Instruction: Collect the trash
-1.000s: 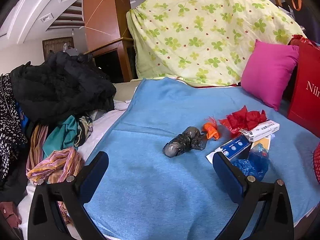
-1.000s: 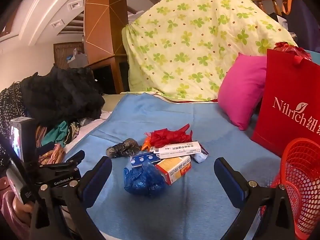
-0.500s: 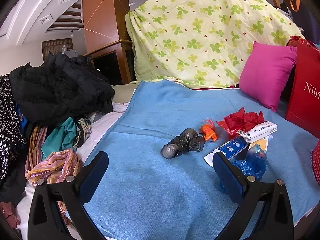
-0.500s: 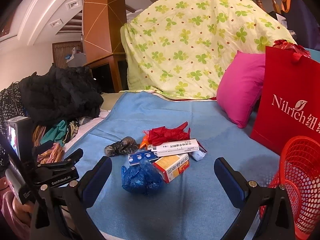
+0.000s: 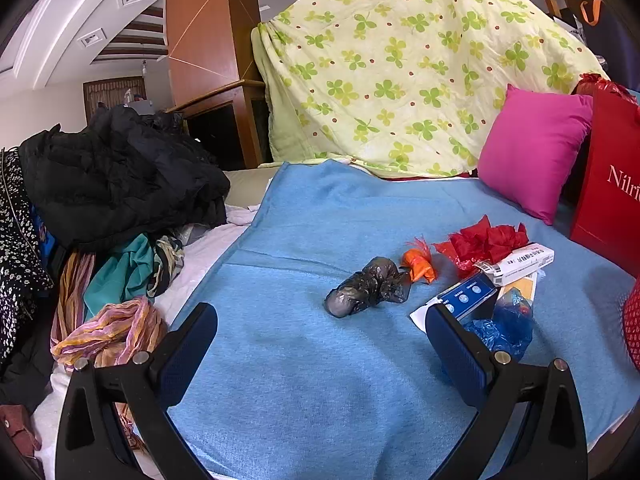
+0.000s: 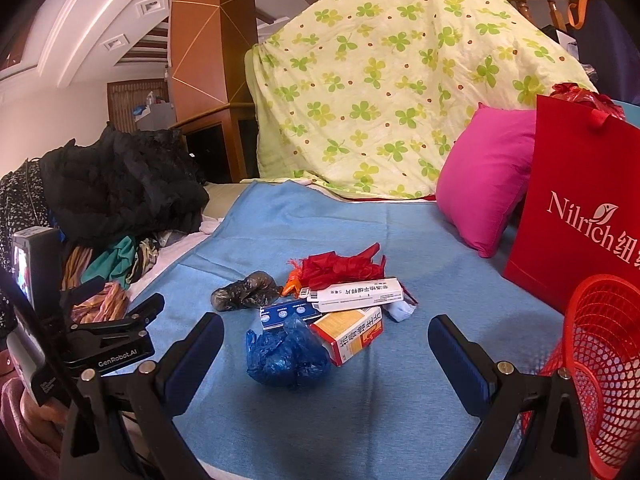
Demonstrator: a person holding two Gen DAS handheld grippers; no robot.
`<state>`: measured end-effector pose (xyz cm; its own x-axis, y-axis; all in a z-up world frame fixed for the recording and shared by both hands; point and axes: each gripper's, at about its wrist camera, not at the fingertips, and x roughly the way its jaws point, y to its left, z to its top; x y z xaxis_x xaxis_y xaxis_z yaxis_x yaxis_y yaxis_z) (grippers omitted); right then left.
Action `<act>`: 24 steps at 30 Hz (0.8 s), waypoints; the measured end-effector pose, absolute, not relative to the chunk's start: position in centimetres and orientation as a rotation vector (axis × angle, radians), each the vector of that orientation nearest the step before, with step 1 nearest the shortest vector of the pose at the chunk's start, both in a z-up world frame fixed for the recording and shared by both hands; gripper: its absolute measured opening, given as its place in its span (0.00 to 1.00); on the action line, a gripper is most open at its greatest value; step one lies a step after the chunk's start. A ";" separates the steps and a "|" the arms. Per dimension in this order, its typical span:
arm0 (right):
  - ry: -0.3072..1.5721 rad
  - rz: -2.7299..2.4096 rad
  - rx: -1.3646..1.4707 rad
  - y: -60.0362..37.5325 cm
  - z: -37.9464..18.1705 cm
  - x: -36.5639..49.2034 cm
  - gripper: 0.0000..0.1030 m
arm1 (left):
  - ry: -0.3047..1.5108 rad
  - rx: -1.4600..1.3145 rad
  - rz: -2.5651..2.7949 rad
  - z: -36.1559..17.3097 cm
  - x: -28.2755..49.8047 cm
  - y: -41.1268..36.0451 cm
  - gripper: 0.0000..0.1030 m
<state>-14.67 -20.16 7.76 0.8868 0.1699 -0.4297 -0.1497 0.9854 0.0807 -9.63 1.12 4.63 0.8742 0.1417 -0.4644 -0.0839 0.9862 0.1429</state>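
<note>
Trash lies in a heap on the blue blanket (image 5: 320, 380): a crumpled grey bag (image 5: 366, 286) (image 6: 246, 291), an orange wrapper (image 5: 418, 266), red crumpled plastic (image 5: 482, 240) (image 6: 340, 266), a white box (image 6: 356, 294), an orange box (image 6: 352, 334), a blue box (image 5: 466, 294) and a blue plastic wad (image 6: 286, 354) (image 5: 504, 326). My left gripper (image 5: 320, 356) stands open, short of the grey bag. My right gripper (image 6: 326, 364) is open too, with the blue wad just ahead between its fingers. The left gripper's body (image 6: 108, 340) shows at the left of the right wrist view.
A red mesh basket (image 6: 600, 356) stands at the right, a red paper bag (image 6: 580, 216) and a pink pillow (image 6: 480, 176) behind it. A clover-print quilt (image 5: 400, 72) rises at the back. Piled clothes (image 5: 112, 184) fill the left side.
Both grippers have edged slightly forward and leftward over the blanket; the trash sits a little lower and further right in the views. Nothing was picked up.
</note>
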 end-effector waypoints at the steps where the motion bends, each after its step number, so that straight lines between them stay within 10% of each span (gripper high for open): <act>1: 0.449 0.166 0.045 -20.1 7.7 -14.7 1.00 | 0.494 0.120 0.118 4.6 -9.6 1.1 1.00; 24: 0.485 0.187 0.074 -18.9 6.8 -13.8 1.00 | 0.503 0.111 0.117 4.6 -9.8 1.7 1.00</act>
